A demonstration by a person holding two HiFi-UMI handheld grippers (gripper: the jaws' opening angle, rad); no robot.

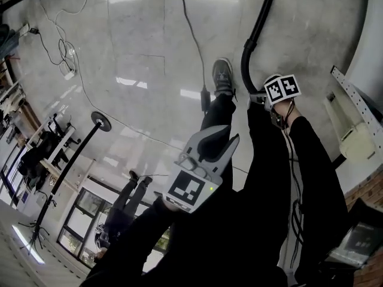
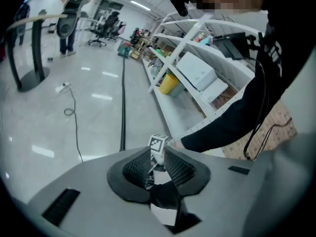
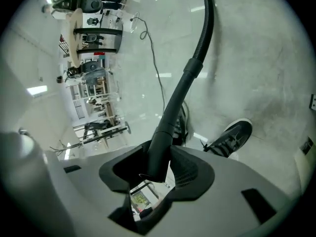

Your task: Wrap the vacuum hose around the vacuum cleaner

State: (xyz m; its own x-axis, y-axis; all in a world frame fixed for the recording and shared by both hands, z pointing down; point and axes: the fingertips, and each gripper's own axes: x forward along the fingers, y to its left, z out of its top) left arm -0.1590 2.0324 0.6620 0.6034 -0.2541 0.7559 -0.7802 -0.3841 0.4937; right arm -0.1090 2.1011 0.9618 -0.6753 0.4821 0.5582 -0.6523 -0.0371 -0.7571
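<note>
R claw (image 3: pixel 158 151) is clamped on the hose (image 3: pixel 183 85): the smooth black end piece sits btwn the jaws w/ the pads against it. The ribbed part bends up and away over the floor (image 3: pixel 256 63). A shoe (image 3: pixel 232 137) shows just right of the end piece.

In head view the R claw (image 1: pixel 258 98) is out front on a dark-sleeved arm, marker cube facing up. The hose (image 1: pixel 256 31) curves from it to the top edge of the view, just right of the grey shoe (image 1: pixel 222 76).

L claw (image 2: pixel 158 156): jaws only a narrow gap apart, nothing btwn them. Thru the gap the R claw's marker cube shows, farther off. In head view the L claw (image 1: pixel 219 141) is nearer the body, over black trousers, well apart from the hose.

A thin cable (image 1: pixel 192 34) crosses the floor left of the hose and ends near the shoe. Far left: a stand (image 1: pixel 100 121) w/ round base, and a power strip (image 1: pixel 69 72) w/ loose wires. L claw view has white shelves (image 2: pixel 197 68) along the right, a yellow bin (image 2: pixel 170 84) among them. At right in head view a white unit (image 1: pixel 354 137) sits by the wall, can't tell what it is
</note>
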